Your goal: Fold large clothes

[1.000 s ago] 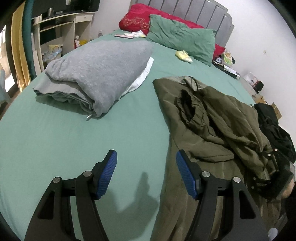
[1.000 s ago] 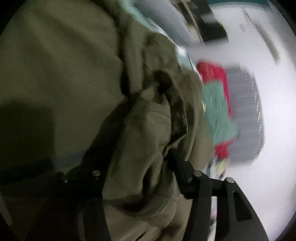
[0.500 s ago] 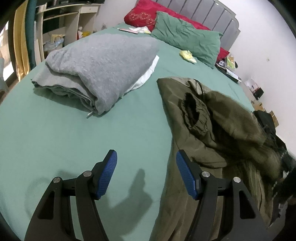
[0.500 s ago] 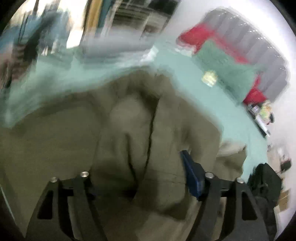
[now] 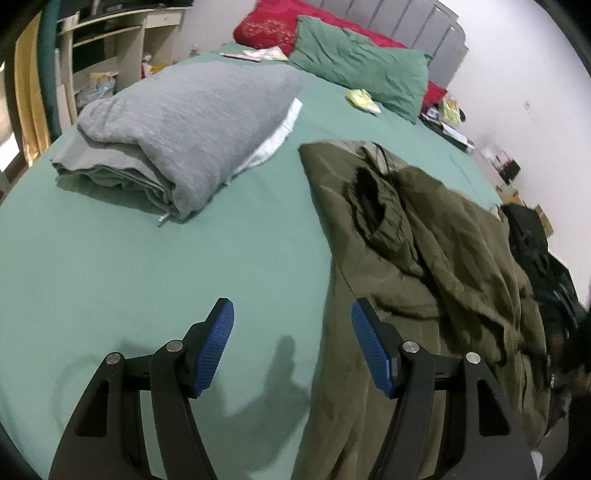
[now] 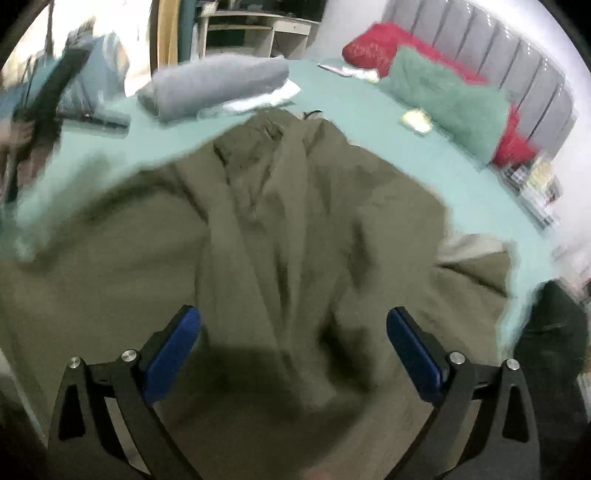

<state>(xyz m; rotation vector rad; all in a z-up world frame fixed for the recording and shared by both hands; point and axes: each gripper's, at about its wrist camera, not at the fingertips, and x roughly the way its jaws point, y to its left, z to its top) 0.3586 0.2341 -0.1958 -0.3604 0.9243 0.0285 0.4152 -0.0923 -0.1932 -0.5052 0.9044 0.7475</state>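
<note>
Letting go, the right gripper [image 6: 293, 347] now gapes empty above the coat [image 6: 280, 229] it clutched a second ago; left gripper [image 5: 291, 345] stays spread at the coat's 9 o'clock edge, so regrasping comes next

One olive jacket [image 5: 424, 258], one folded grey blanket [image 5: 184, 122], two pillows: green [image 5: 358, 70], red [image 5: 273, 26].

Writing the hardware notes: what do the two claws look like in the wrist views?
Both match. The left claw and right claw each have two black fingers with open cut-outs, joined by black links with round silver pivot pins. Each finger ends in a ribbed blue pad. No cables, markings or sleeves show.
</note>
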